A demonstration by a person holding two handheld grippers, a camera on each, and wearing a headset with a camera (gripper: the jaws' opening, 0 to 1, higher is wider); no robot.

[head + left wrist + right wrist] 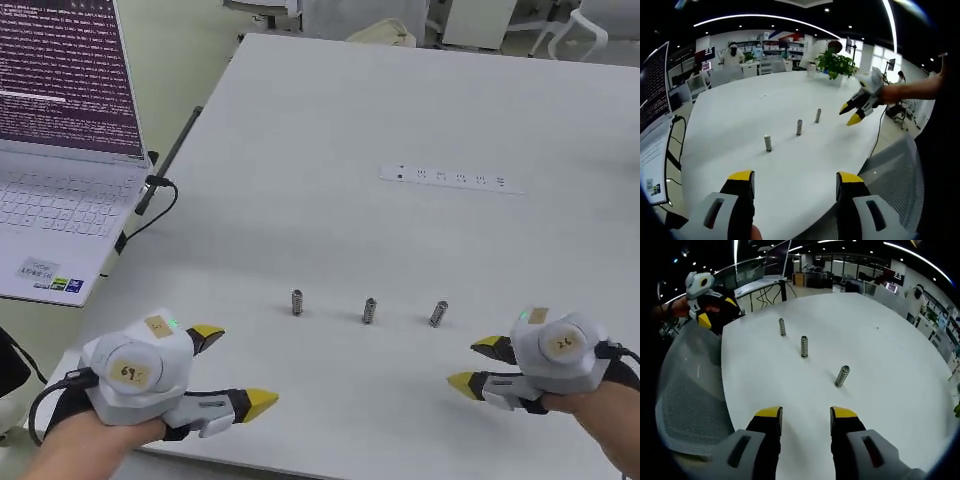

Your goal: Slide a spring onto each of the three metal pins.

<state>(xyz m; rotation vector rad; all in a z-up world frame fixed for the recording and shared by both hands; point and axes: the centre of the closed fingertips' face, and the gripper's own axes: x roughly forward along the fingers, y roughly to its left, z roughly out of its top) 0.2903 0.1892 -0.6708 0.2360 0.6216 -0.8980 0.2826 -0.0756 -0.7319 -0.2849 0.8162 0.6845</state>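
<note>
Three springs stand in a row on a white table, the rightmost leaning. Just in front, the left gripper, its sticker reading "69", and the right gripper hover, jaws spread and empty. A power strip lies beyond, and an open laptop sits at left.

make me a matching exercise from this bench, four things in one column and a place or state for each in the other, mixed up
Things
1. laptop
2. power strip
3. rightmost spring in the head view
4. left tongs

Places or states
a. leaning to one side
b. open, yellow tips apart, at the near left
c. far left, lid up and screen lit
d. lying flat, farthest back on the table

Pairs: 1-c, 2-d, 3-a, 4-b
</note>
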